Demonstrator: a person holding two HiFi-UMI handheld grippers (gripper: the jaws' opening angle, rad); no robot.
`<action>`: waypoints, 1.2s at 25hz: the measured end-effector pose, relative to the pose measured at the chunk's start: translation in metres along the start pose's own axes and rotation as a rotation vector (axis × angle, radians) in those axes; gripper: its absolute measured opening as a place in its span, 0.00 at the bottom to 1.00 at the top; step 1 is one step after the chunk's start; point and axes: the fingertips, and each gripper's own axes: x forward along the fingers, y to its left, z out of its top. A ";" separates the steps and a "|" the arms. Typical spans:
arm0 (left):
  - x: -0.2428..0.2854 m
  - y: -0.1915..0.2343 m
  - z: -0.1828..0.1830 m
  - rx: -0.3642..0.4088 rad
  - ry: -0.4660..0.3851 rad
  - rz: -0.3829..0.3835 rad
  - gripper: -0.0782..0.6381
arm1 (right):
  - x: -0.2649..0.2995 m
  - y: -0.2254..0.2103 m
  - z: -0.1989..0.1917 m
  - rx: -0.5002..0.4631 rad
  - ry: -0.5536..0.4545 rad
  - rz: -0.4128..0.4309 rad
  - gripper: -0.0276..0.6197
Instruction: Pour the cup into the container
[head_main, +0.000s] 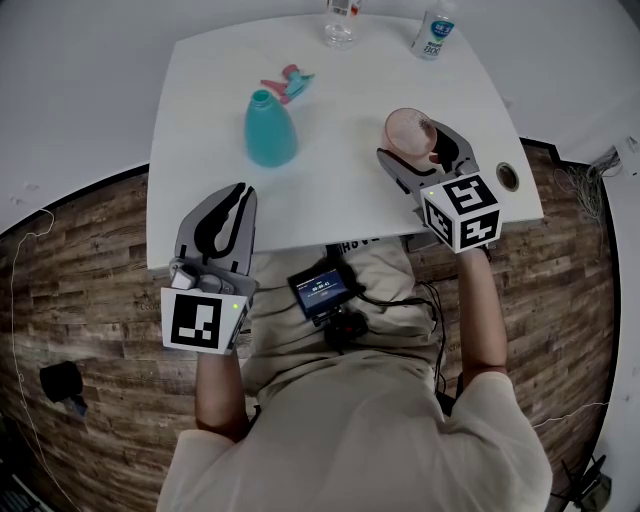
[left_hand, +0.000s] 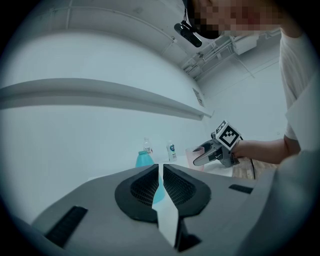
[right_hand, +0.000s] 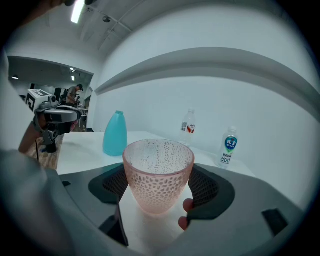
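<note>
A cup (head_main: 407, 130) of translucent pink material is gripped by the right gripper (head_main: 412, 142) above the right part of the table (head_main: 330, 200). Its wall is covered with a pebbled, bubble-like relief that grows finer toward the smooth round rim, and its shape tapers to a narrower base. It is held upright, with the ribbed black pads pressed to its two sides and the jaws spread wide by its girth. Whether its base is rested on the tabletop or raised just above it cannot be told.

The teal container (head_main: 270, 130) is stood on the left part of the same table, well apart from the cup. It is shaped like a rounded cone of matte, opaque plastic, broad at the bottom and drawn in to a short, uncapped neck. Beyond it a pink and teal spray head (head_main: 287, 83) is laid on its side.

The left gripper (head_main: 232, 195) is held at the table's near edge. Its curved grey jaws are brought together with only a thin slit between the pads, and nothing is held in them.

At the far edge a clear bottle (head_main: 340, 28) and a white-labelled bottle (head_main: 433, 32) are stood. The tabletop is smooth, white and rounded at the corners.
</note>
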 end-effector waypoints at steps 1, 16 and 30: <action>0.000 0.000 0.000 0.002 0.001 0.000 0.16 | 0.000 0.000 -0.001 0.001 0.003 0.001 0.62; 0.000 0.001 -0.002 0.001 0.003 0.002 0.16 | 0.005 -0.001 -0.002 0.028 0.008 0.011 0.62; -0.003 0.005 0.001 0.000 -0.006 0.009 0.16 | 0.014 -0.003 0.003 0.067 -0.048 0.049 0.67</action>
